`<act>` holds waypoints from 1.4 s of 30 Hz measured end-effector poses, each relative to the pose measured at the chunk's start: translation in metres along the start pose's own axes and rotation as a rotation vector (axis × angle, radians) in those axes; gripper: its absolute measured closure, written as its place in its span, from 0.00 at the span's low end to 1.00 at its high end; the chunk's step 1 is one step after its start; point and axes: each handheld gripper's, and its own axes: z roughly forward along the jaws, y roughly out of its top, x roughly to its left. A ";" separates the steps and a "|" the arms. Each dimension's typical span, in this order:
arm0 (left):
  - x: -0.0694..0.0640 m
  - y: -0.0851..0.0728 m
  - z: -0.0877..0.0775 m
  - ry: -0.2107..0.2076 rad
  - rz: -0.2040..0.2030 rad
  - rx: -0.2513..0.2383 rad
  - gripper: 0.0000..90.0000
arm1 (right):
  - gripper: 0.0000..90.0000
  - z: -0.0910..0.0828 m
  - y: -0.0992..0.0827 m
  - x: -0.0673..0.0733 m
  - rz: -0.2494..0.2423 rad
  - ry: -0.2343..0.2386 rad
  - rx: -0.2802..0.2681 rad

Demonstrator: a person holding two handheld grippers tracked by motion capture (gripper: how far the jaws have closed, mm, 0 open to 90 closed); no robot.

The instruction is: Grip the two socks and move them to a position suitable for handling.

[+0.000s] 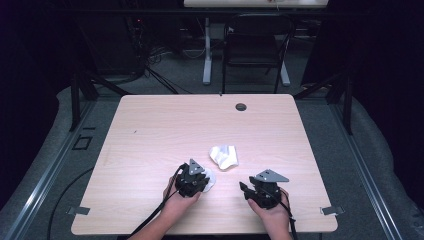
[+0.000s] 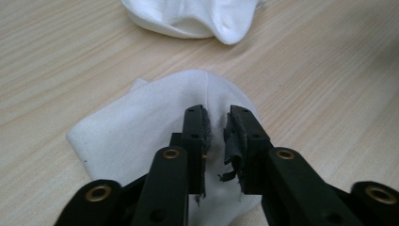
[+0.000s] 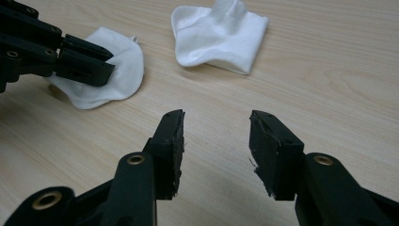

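Down on the near middle of the wooden table (image 1: 150, 130), the left gripper (image 2: 218, 127) pinches a fold of the flat white sock (image 2: 141, 127). Farther off lies a crumpled white sock (image 3: 219, 35), its ribbed cuff clear in the right gripper view, where the right gripper (image 3: 216, 136) stands spread over bare wood.

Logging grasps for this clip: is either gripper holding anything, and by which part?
The left gripper pinches a fold of the nearer white sock, near its rounded end. The right gripper is open over bare table, holding nothing.
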 end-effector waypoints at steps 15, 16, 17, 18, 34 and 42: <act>-0.004 -0.002 -0.011 -0.057 -0.029 -0.034 0.96 | 0.61 0.001 0.000 0.003 -0.008 0.004 -0.004; -0.005 -0.002 -0.014 -0.071 -0.029 -0.042 0.96 | 0.61 0.001 0.000 0.004 -0.010 0.005 -0.002; -0.006 -0.002 -0.016 -0.077 -0.042 -0.052 0.96 | 0.61 0.001 0.000 0.005 -0.013 0.005 -0.001; -0.006 -0.001 -0.018 -0.082 -0.045 -0.059 0.96 | 0.61 0.001 0.000 0.006 -0.016 0.010 0.001; 0.008 0.001 -0.047 -0.135 -0.107 -0.136 0.96 | 0.85 0.020 0.007 0.037 -0.088 0.111 0.056; 0.014 -0.003 -0.050 -0.143 -0.113 -0.146 0.96 | 0.96 0.047 0.021 0.058 -0.148 0.151 0.095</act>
